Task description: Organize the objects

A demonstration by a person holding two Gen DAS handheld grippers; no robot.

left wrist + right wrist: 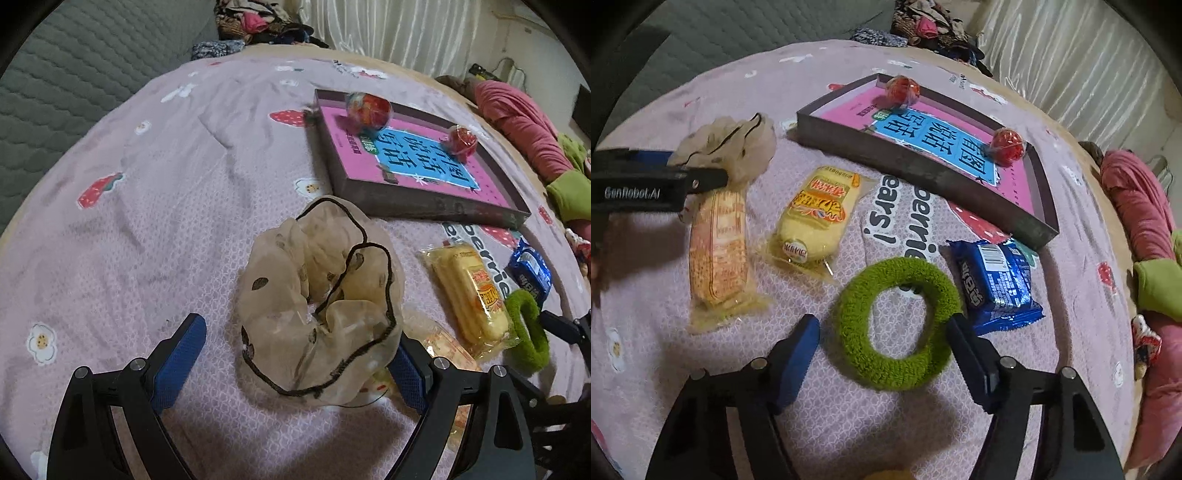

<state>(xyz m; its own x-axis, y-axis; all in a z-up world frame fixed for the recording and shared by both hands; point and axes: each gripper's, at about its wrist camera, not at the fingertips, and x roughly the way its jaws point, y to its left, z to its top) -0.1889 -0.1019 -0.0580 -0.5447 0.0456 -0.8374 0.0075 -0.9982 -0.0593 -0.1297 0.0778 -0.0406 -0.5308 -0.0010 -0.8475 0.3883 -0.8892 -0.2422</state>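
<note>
A beige sheer scrunchie (317, 302) with a dark trim lies on the pink bedspread between the wide-open jaws of my left gripper (295, 354); it also shows in the right wrist view (727, 147). A green fuzzy scrunchie (897, 325) lies between the open jaws of my right gripper (882, 332), its right side touching the right finger. A dark tray (923, 173) holds a pink book and two red wrapped balls (903, 90) (1006, 144). The left gripper (665, 184) shows at the left of the right wrist view.
Two yellow snack packs (812, 221) (718, 251) and a blue snack pack (997, 284) lie on the bedspread in front of the tray. Pink and green bedding (1145, 221) is heaped at the right. Clothes (258, 22) are piled at the far edge.
</note>
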